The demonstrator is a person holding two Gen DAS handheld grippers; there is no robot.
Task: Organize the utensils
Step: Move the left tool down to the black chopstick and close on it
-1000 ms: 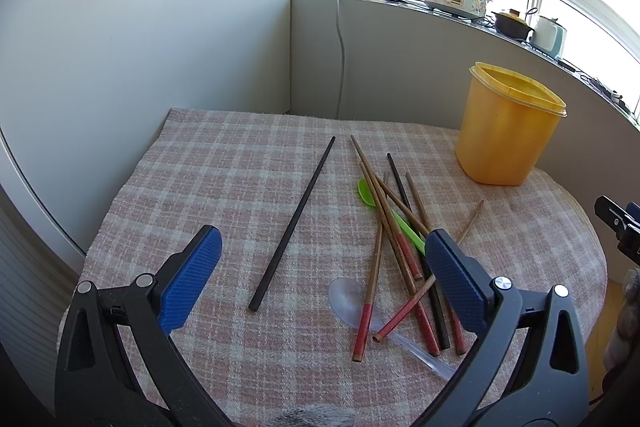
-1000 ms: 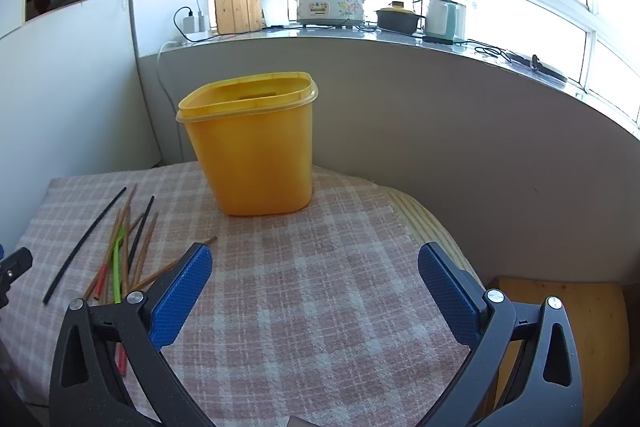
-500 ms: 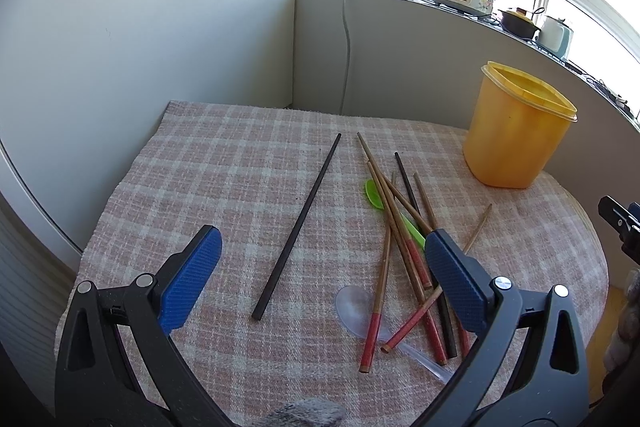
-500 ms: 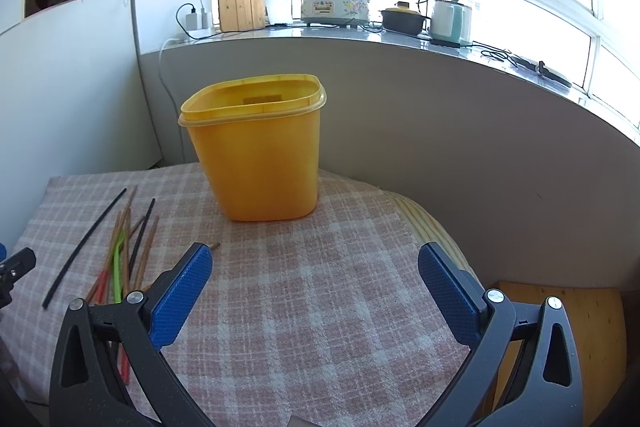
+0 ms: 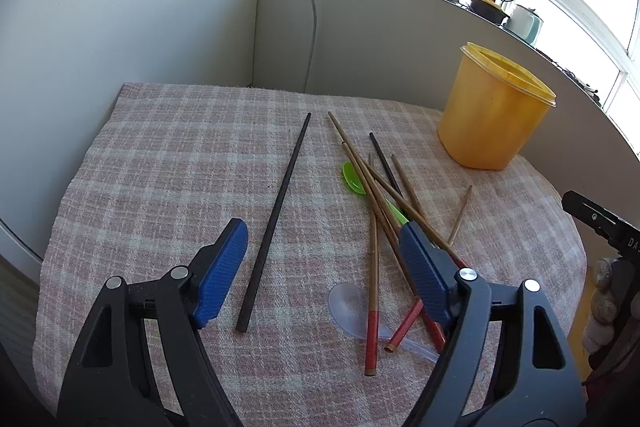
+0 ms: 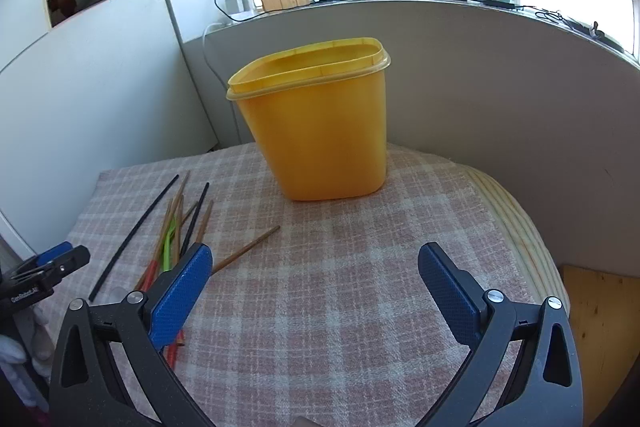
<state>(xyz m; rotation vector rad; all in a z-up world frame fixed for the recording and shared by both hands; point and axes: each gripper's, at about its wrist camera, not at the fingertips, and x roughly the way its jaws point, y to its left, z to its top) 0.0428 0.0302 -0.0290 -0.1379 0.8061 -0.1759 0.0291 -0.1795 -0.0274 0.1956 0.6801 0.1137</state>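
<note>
Both claws, left (image 5: 322,255) and right (image 6: 314,279), gape empty. Step: approach. Next: left straddles black chopstick (image 5: 276,217), clamps, carries to far-right tub (image 6: 316,131).

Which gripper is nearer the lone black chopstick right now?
Left. The left gripper hangs open right over the black chopstick; the right gripper is off beside it, facing the yellow container.

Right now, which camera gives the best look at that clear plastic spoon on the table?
The left wrist view. The clear spoon lies close there, bowl visible, with red-tipped chopsticks crossing it. In the right wrist view it is only a pale blur beside the right hand-held gripper's finger.
</note>
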